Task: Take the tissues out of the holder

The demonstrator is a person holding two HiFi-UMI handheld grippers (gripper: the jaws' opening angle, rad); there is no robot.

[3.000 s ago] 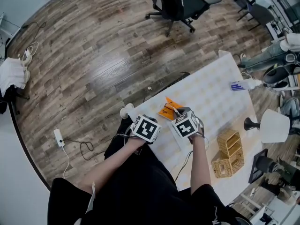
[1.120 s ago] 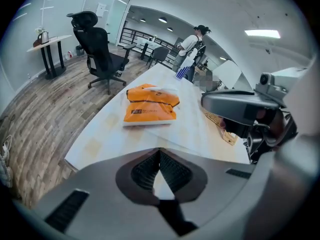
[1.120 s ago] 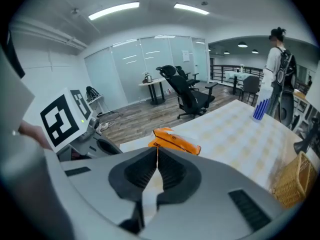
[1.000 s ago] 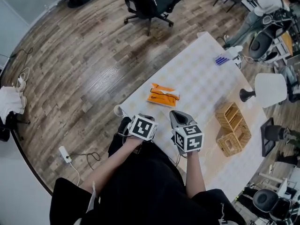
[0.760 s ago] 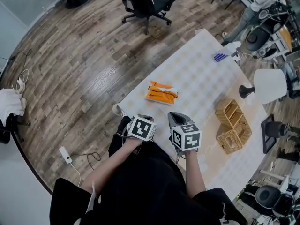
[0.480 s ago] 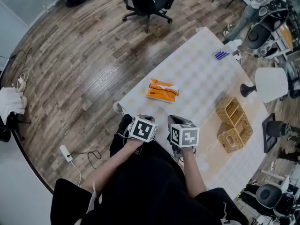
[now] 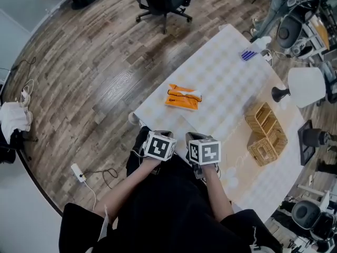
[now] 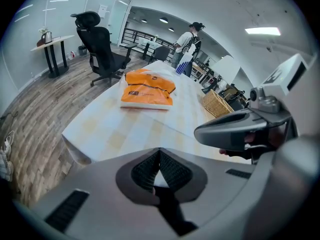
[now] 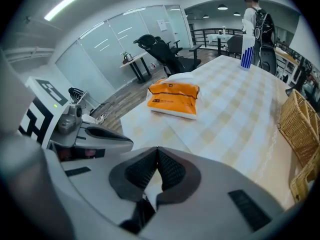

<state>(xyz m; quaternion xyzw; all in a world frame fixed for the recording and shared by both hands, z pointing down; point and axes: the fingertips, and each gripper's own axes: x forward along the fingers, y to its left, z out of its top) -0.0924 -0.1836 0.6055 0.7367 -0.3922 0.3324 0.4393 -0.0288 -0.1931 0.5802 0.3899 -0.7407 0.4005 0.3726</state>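
Both claws have drawn back from the orange tissue pack [image 7: 183, 98] since the earlier frames, and they now sit side by side at the near edge of the bench [image 7: 231, 73], leaving the pack alone. That bench, under a pale checked cloth, fills the middle of the scene; on its right side stands the wicker holder [image 7: 266, 136], and the pack lies flat well apart from it, so the tissues look already out. I judge the pack light and soft, its film wrapper likely slick and crinkly, so it is best pinched across a short end or at the loose flap on top rather than squeezed in the middle. The left claw [image 8: 159, 154] has its ribbed pads met at the tips with nothing between them, and the right claw [image 9: 157, 151] is likewise closed and empty. Only the head view shows the holder's open compartments from above and how far it stands from the pack; only the gripper views show the pads themselves, which the marker cubes hide from overhead
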